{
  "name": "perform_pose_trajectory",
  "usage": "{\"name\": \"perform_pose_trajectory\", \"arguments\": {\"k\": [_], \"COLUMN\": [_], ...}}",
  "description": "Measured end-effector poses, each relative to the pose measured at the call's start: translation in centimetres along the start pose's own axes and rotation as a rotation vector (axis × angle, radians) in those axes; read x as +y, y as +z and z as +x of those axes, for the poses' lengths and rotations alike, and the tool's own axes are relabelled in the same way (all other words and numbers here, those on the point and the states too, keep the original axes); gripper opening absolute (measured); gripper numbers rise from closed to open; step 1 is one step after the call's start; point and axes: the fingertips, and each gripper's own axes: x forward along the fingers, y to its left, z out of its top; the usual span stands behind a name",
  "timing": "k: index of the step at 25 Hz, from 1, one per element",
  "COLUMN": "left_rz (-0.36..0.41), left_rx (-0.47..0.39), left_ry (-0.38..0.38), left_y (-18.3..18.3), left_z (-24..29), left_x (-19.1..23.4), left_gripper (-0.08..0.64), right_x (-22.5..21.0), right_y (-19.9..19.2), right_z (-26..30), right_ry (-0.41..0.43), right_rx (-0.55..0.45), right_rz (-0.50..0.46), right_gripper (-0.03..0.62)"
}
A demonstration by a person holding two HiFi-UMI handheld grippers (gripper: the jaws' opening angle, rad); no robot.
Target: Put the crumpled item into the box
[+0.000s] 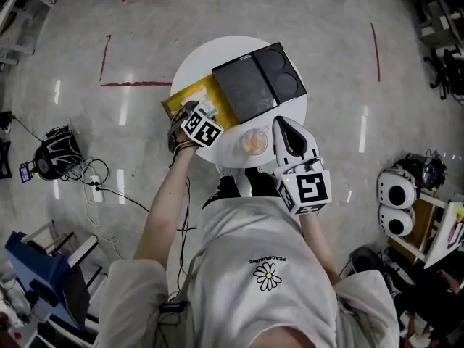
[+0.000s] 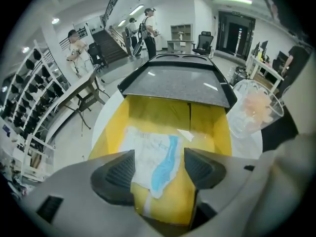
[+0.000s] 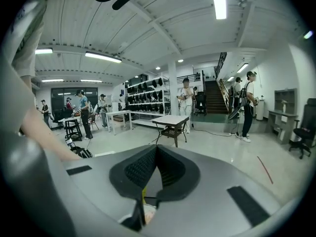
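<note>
box (image 2: pixel 148 113) on tabletop (image 1: pixel 210 56) held the crumpled item (image 2: pixel 148 152), left tool (image 2: pixel 159 171) spread open over it, gripping nothing, likely to leave it there; right tool (image 3: pixel 155 167) shut, empty, kept aside.

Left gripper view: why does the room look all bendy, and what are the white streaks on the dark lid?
Left gripper view: a wide-angle lens bends the room; the streaks on the dark lid are reflected ceiling lights. Head view: similar glare streaks the floor. Right gripper view: the ceiling lamp glows plain white.
</note>
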Motion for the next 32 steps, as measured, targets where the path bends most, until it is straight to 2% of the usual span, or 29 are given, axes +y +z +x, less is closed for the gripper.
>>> {"name": "perform_pose_trajectory", "arguments": {"k": [6, 11, 14, 19, 21, 24, 27, 32], "left_rz": [-0.034, -0.080, -0.114, -0.181, -0.195, -0.240, -0.306, -0.399], "left_rx": [-0.032, -0.139, -0.256, -0.495, -0.598, -0.749, -0.871, -1.024], "left_ry": [0.001, 0.087, 0.186, 0.346, 0.412, 0.495, 0.562, 0.663], "left_y": [1.0, 4.2, 7.5, 11.6, 12.4, 12.8, 12.3, 10.0], "left_z": [-1.6, -5.4, -9.7, -19.0, -23.0, -28.5, -32.6, -37.5], "left_x": [-0.2, 3.5, 6.4, 10.2, 11.2, 11.3, 10.1, 7.4], "left_gripper": [0.314, 0.310, 0.279, 0.158, 0.086, 0.018, 0.003, 0.002], "right_x": [0.2, 1.4, 2.1, 3.6, 4.5, 5.5, 6.2, 7.4], "right_y": [0.2, 1.4, 2.9, 5.7, 6.6, 7.8, 8.5, 9.2], "right_z": [-0.2, 1.0, 1.9, 3.2, 3.9, 4.5, 4.7, 5.4], "right_ry": [0.030, 0.076, 0.120, 0.179, 0.203, 0.240, 0.274, 0.326], "right_rx": [-0.006, -0.031, -0.064, -0.130, -0.152, -0.181, -0.201, -0.224], "right_rz": [-0.013, -0.052, -0.078, -0.107, -0.117, -0.128, -0.135, -0.115], "right_gripper": [0.003, 0.003, 0.003, 0.003, 0.003, 0.003, 0.003, 0.003]}}
